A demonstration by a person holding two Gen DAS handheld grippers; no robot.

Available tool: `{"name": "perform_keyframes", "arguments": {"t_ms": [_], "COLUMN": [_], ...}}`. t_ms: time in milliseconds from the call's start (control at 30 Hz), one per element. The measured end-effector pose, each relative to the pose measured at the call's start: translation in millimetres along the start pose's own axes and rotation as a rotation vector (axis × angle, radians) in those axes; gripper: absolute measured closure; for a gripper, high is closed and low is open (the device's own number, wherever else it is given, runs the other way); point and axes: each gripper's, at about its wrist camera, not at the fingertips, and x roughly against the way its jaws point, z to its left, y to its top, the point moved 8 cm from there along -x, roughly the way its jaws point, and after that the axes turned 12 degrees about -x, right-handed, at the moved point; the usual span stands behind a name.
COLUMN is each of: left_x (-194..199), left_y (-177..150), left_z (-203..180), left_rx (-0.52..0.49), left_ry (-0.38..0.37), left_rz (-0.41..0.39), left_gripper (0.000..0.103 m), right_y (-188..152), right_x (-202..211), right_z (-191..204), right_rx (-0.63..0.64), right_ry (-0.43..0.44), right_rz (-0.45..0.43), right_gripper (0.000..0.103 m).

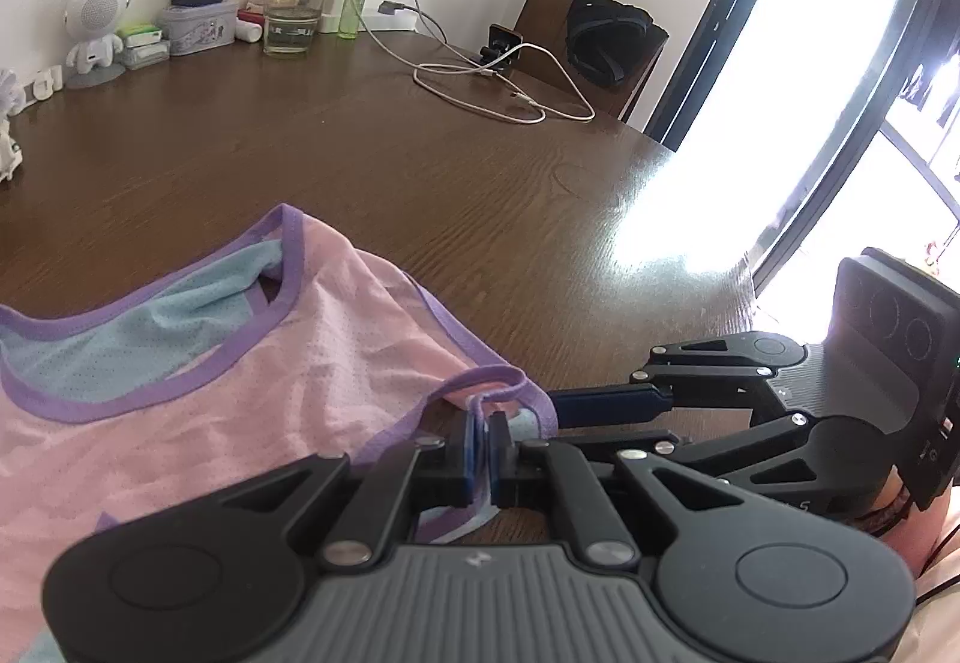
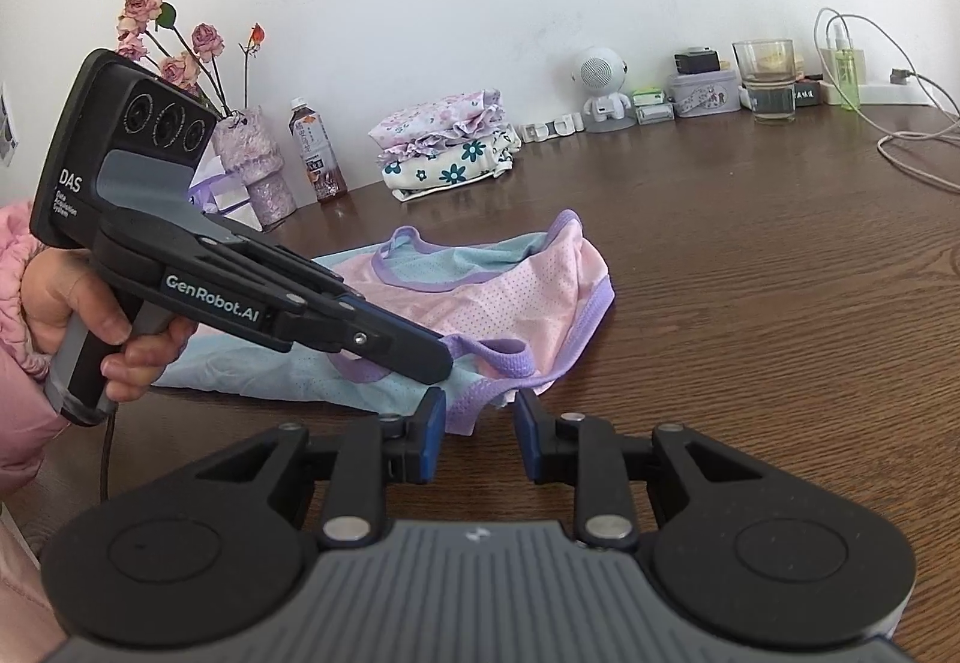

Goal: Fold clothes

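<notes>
Item: sleeveless top, pink and pale blue mesh with purple binding, lying crumpled and part-spread on the brown worktop, near its front edge.

Handling: the cloth is looking thin, light and limp; it is sagging into folds wherever it is not held, so it is likely to trail and bunch when lifted. The perforated weave is probably giving the pads fair purchase. The purple binding at armholes and neckline is the firmest part and the best place to take hold; the open mesh between is likely to stretch.

Left hand-held gripper: clenched, pinching several layers of the bound strap edge at the near corner of the top.

Right hand-held gripper: jaws standing part open, nothing between the pads; it is hovering just beside the same corner, with purple binding lying just ahead of its fingertips.

Also present, well apart at the wall: a stack of folded floral clothes, a vase of dried roses, a drink bottle, a water glass, a white cable.
</notes>
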Motion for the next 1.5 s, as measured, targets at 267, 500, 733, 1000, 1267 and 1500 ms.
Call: {"name": "perform_keyframes", "arguments": {"t_ms": [267,500,733,1000,1267,1500], "left_x": [7,9,0,-2,-11,-1], "left_y": [9,10,5,8,4,12], "left_z": [2,9,4,2,2,2], "left_rx": [0.003,0.060,0.052,0.029,0.026,0.012], "left_ry": [-0.021,-0.044,-0.060,-0.038,-0.034,-0.035], "left_rz": [-0.042,-0.055,-0.025,-0.013,0.018,-0.038], "left_gripper": [0.100,0.100,0.099,0.094,0.095,0.102], "right_y": [-3,-7,0,0,-3,-3], "right_x": [1,-1,3,0,0,1], "right_z": [0,-2,-5,-11,-8,-8], "right_rx": [-0.010,-0.005,-0.084,-0.110,-0.083,-0.072], "right_ry": [0.017,-0.001,0.061,0.054,0.044,0.035], "right_rz": [0.005,0.014,-0.004,0.005,0.005,0.003], "right_gripper": [0.092,0.094,0.091,0.091,0.097,0.097]}}
